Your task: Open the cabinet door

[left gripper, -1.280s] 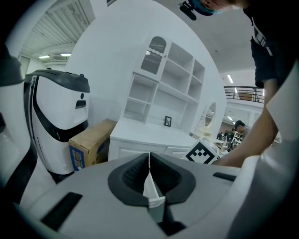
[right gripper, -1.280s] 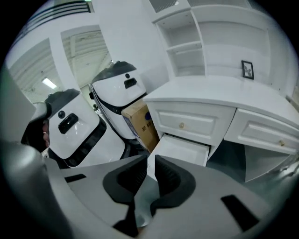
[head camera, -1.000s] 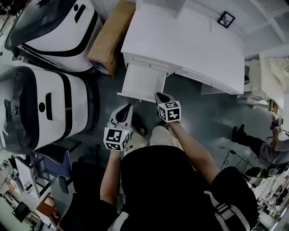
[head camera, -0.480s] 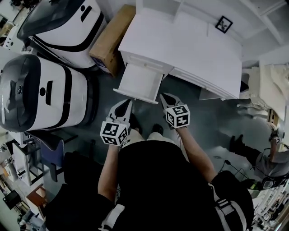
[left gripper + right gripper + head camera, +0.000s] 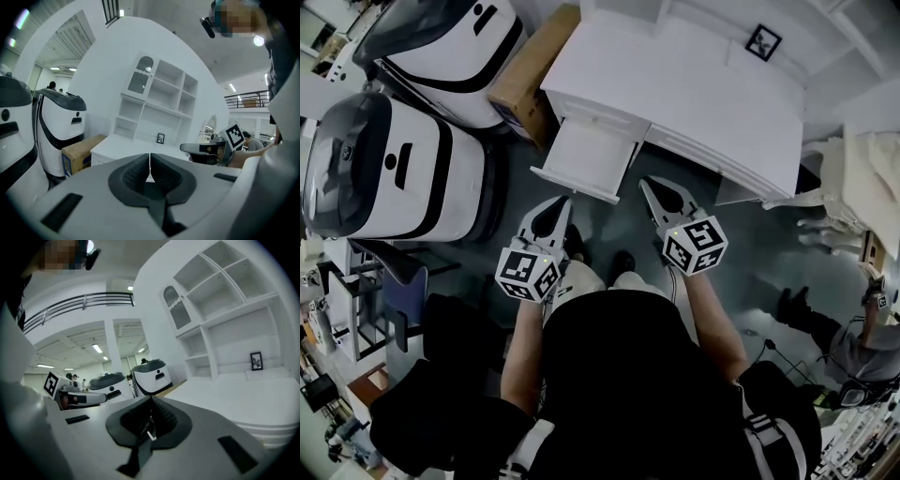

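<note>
While we hold the left gripper and right gripper closed on nothing, the cabinet stands just ahead, its door jutting open.

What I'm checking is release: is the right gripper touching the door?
Apart. Head view shows floor between right gripper and door; its own view shows jaws shut, empty.

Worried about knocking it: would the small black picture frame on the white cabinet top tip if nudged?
Likely: the picture frame stands upright on its lower edge, so it probably topples easily. It is small, so likely light. Possibly glazed, so perhaps fragile; can't confirm.
</note>
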A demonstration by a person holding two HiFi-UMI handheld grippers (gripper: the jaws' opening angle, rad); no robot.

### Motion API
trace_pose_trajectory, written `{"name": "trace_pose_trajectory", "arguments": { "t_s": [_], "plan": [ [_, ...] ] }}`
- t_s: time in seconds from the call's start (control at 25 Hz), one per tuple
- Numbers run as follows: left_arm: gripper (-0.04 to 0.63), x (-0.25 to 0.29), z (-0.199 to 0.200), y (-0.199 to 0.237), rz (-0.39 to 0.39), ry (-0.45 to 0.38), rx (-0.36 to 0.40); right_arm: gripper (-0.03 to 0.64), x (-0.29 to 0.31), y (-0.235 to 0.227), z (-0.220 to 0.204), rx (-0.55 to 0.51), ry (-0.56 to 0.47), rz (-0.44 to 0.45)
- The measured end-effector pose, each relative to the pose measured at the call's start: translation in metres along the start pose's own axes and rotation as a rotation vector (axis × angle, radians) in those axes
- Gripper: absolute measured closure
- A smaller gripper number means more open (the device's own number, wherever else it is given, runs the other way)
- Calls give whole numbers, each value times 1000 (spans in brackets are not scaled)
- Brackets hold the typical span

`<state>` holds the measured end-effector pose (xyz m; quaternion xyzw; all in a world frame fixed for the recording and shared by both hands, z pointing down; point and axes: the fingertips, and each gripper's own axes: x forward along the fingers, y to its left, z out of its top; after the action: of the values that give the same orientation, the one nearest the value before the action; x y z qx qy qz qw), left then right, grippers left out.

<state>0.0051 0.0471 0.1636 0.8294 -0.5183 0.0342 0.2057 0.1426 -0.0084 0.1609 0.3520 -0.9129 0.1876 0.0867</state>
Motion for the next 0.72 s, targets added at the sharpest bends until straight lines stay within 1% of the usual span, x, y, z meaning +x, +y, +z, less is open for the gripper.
{"name": "trace_pose_trajectory", "arguments": {
  "t_s": [0.08,0.16,0.24,0.4,0.56,0.72],
  "plan": [
    [569,-7,2,-14,4,-13,9,598,-17,11,12,-9,-31,42],
    [568,-13,4,-26,2,-28,19,598,-33,18,21,17,-67,76],
    [568,-18,5,-38,0,-39,29,598,-47,22,27,35,-95,91],
    [568,-29,6,-52,2,-54,43,600,-67,26,27,30,-104,89],
    [568,-36,8,-60,3,-66,53,601,-78,32,21,-13,-95,83],
    [568,-39,8,-67,-1,-71,62,601,-86,36,20,-13,-106,84]
  ]
}}
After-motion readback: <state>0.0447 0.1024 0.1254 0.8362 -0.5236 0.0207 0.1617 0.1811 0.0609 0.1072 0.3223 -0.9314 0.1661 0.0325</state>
